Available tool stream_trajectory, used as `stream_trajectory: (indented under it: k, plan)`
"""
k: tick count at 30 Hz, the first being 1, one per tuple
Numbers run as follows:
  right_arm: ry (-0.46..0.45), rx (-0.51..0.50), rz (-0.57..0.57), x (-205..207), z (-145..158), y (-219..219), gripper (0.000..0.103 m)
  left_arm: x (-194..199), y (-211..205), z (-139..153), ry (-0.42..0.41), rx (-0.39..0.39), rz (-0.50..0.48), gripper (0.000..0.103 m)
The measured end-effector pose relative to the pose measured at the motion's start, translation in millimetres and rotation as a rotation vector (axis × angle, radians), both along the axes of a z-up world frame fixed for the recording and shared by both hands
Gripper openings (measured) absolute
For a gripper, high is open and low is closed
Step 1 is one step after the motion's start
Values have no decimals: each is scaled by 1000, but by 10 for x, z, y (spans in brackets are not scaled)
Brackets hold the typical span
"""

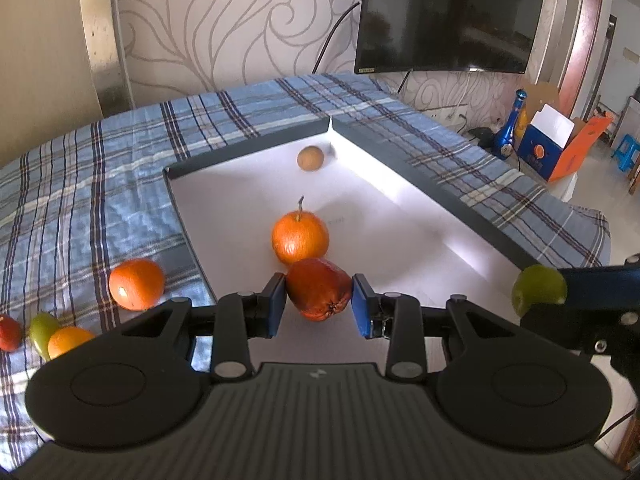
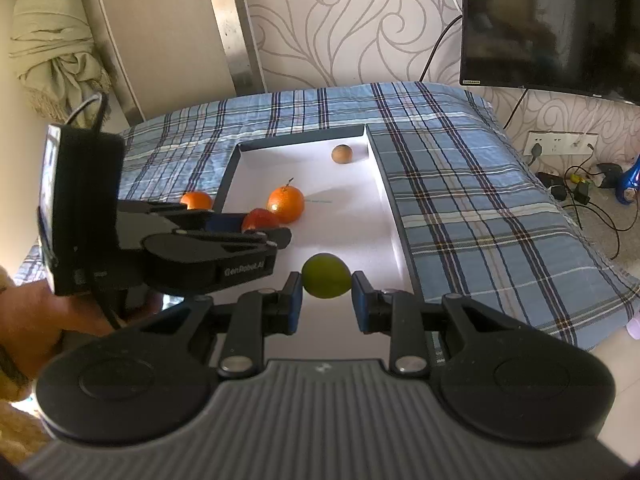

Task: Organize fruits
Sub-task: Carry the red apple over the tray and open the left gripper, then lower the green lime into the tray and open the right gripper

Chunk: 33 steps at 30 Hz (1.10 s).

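My left gripper [image 1: 319,300] is shut on a dark red fruit [image 1: 318,294] and holds it over the near end of the white box tray [image 1: 248,148]. My right gripper [image 2: 326,294] is shut on a green fruit [image 2: 326,275] over the tray's near right part [image 2: 380,184]. In the tray lie an orange with a stem [image 1: 300,237] and a small brown fruit [image 1: 310,158] at the far corner. The left gripper [image 2: 264,226] also shows in the right wrist view, as does the red fruit [image 2: 260,219].
On the blue plaid cloth [image 1: 100,184] left of the tray lie an orange [image 1: 136,284], a green fruit [image 1: 42,330], a smaller orange [image 1: 68,340] and a red fruit [image 1: 9,332]. A TV [image 1: 448,12] hangs on the wall behind. Boxes and cables are on the floor at right.
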State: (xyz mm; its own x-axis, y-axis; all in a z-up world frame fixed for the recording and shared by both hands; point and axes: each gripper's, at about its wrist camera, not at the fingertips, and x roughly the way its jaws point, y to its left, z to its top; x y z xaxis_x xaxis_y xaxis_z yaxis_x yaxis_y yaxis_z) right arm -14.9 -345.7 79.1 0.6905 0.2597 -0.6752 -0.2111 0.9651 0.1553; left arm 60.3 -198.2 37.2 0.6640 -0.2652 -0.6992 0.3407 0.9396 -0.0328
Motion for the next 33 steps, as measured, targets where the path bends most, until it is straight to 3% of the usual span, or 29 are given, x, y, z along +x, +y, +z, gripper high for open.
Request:
stream_trajectory:
  k: [17,33]
  plan:
    - [9,11,14,112,-68,-109,29,-133,-129,-47,9,47,-8,41]
    - [33,-4,51,603,-259,42,30,-586,217,335,-101,18,-39,42]
